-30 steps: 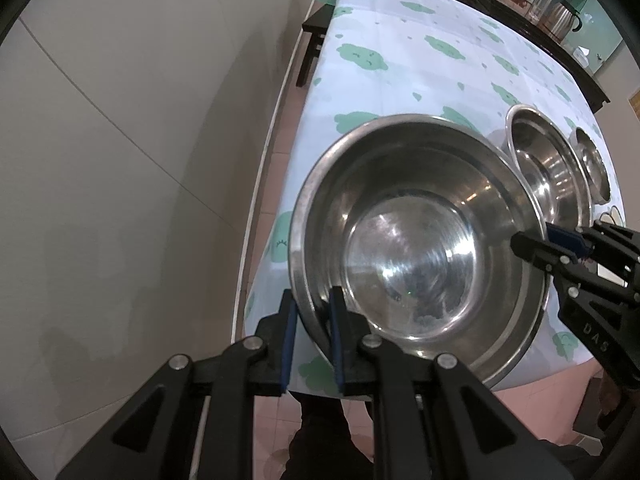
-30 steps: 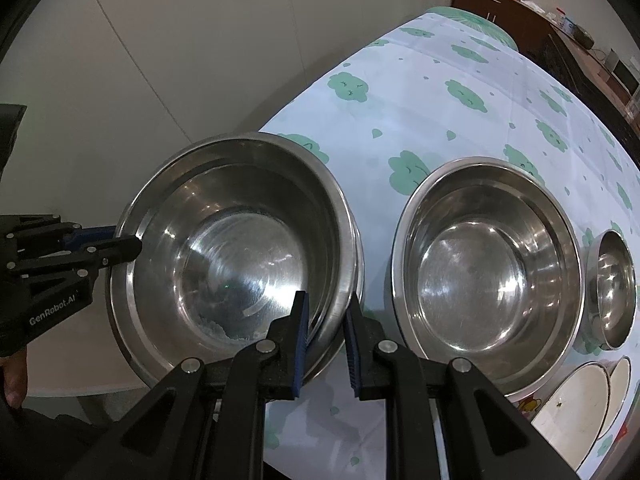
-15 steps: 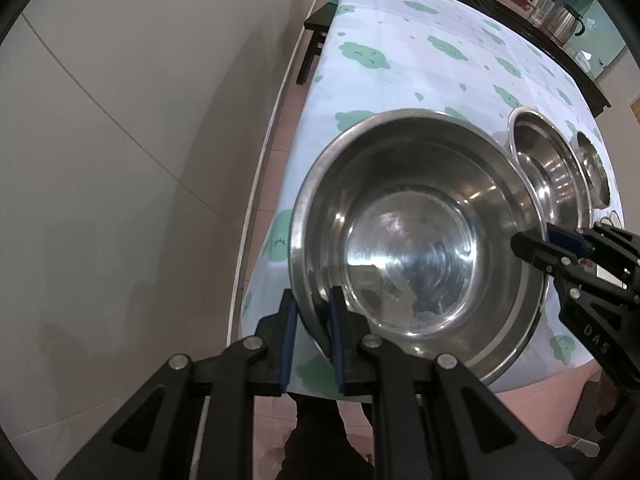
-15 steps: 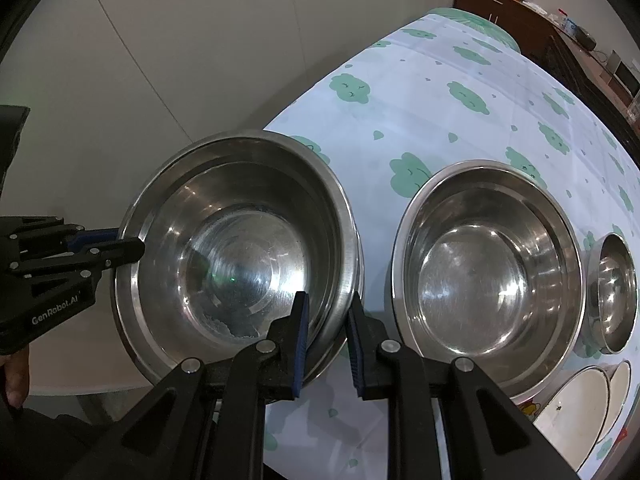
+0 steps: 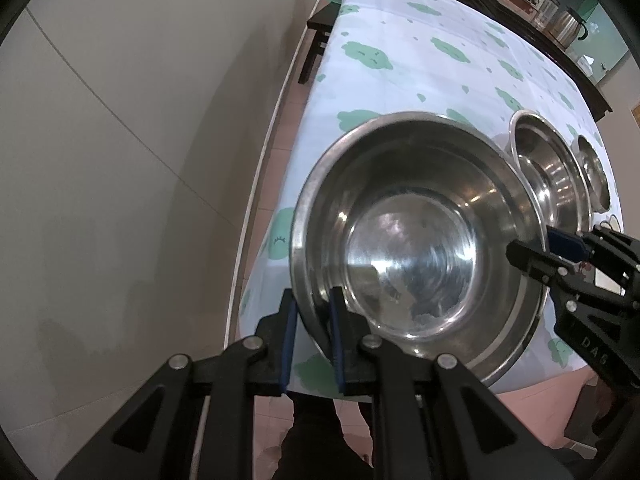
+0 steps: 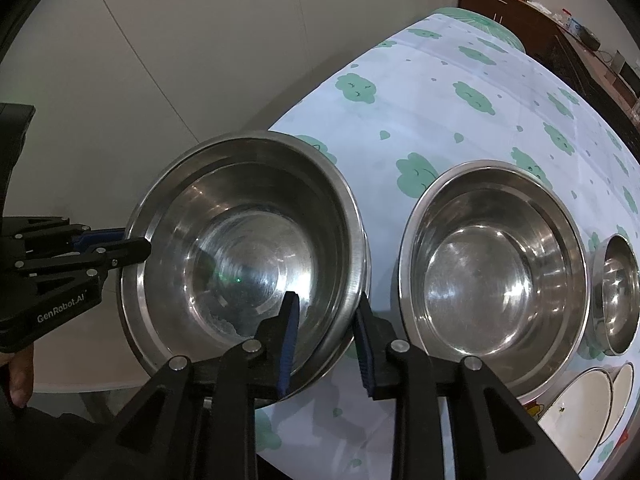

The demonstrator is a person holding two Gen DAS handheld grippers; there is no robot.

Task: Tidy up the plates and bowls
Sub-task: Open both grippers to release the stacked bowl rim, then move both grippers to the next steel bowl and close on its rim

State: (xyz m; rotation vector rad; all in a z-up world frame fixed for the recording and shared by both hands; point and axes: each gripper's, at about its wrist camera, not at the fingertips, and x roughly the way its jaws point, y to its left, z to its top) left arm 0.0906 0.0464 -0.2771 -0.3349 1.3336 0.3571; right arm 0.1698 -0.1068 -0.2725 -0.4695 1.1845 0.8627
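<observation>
Since a second ago the right gripper (image 6: 328, 320) is opening off the big bowl's (image 6: 248, 248) rim, the left gripper (image 5: 312, 316) still clamps it, and a second bowl (image 6: 492, 272) sits just beside.

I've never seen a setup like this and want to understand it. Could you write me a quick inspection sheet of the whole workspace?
Surface: table under a white cloth with green cloud prints.
Job's things: large shiny steel bowl at the table's near corner; medium steel bowl beside it; small steel bowl further along; white plates at the picture's edge.
Clutter: nothing seen.
Grippers: left claw shut on the large bowl's rim; right claw opening, its jaws either side of the opposite rim, pads off it.
Cables: nothing seen on the table.
Surroundings: pale wall, dark wooden sideboard, steel kettle.
</observation>
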